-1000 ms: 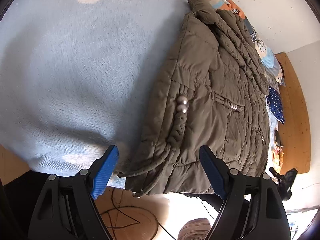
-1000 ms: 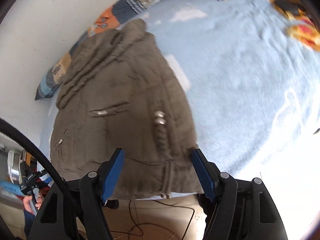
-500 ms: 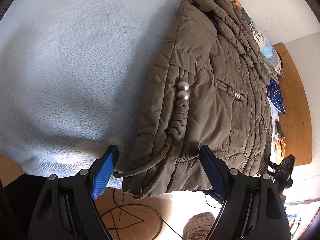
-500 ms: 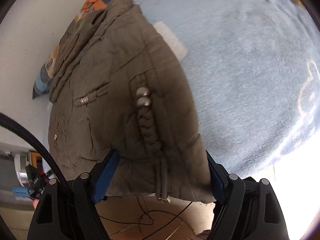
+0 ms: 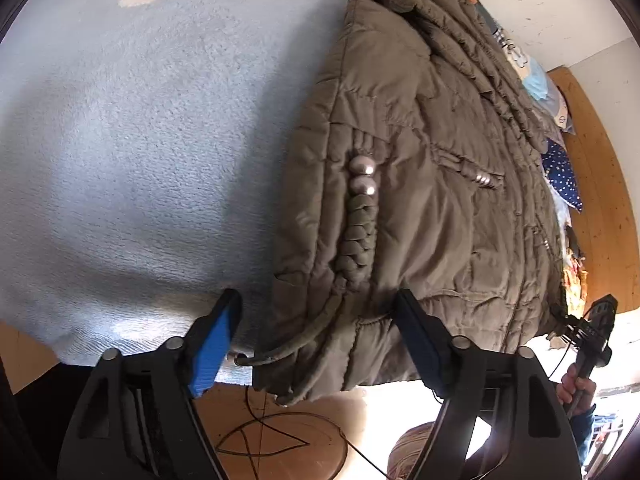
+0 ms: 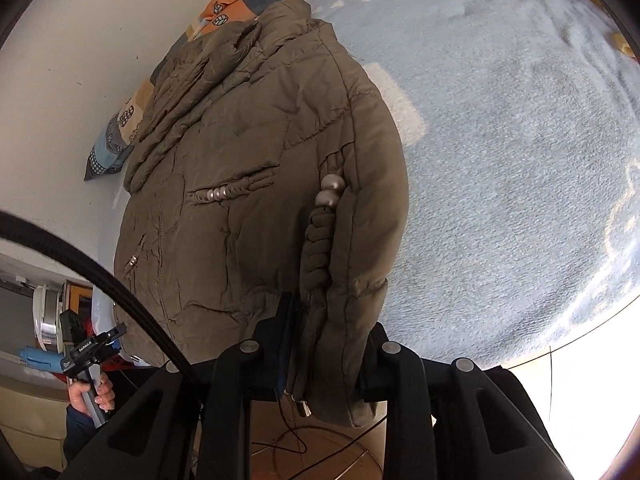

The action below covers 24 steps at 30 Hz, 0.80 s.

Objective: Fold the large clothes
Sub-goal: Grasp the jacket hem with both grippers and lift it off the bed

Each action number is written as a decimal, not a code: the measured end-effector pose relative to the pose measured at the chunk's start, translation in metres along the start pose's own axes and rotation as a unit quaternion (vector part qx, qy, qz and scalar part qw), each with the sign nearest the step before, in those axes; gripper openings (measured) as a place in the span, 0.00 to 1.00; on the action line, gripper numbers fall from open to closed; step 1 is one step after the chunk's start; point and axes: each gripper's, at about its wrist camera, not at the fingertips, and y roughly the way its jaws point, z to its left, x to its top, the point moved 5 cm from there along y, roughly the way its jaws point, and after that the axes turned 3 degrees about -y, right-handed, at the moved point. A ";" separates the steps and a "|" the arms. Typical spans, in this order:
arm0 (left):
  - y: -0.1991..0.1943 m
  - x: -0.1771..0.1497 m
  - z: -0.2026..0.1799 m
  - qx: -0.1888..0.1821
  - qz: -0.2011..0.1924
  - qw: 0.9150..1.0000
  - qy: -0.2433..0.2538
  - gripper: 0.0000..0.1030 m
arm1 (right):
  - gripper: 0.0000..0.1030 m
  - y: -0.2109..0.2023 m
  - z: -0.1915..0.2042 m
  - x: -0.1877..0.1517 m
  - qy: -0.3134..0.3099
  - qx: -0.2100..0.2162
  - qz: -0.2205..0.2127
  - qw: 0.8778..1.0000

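An olive padded jacket (image 5: 420, 160) lies flat on a light blue fleece blanket (image 5: 160, 120), collar far, hem hanging over the near edge. A braided cord (image 5: 360, 236) with two silver beads runs down to the hem. My left gripper (image 5: 318, 300) is open and closing slightly. Its blue pads straddle the hem corner and cord ends without pressing. In the right wrist view the jacket (image 6: 240, 160) fills the left half. My right gripper (image 6: 320, 320) is closing, its pads clamped on the bunched hem beside the braided cord (image 6: 318, 244).
Patterned pillows (image 6: 224, 16) lie against the white wall behind the collar. A hand holds another black gripper (image 5: 596, 328) at the jacket's far hem corner, and one shows at lower left (image 6: 88, 344). Wooden floor with thin cables (image 5: 280, 440) lies below the bed edge.
The right jaws have gone from wide open to clamped on the jacket hem, bunching it. The left gripper has edged in, so the hem corner now sits between its pads.
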 end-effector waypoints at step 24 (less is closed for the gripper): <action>-0.078 0.004 -0.089 -0.079 -0.129 0.978 0.143 0.18 | 0.18 -0.050 0.056 0.024 -0.038 0.124 -0.100 0.987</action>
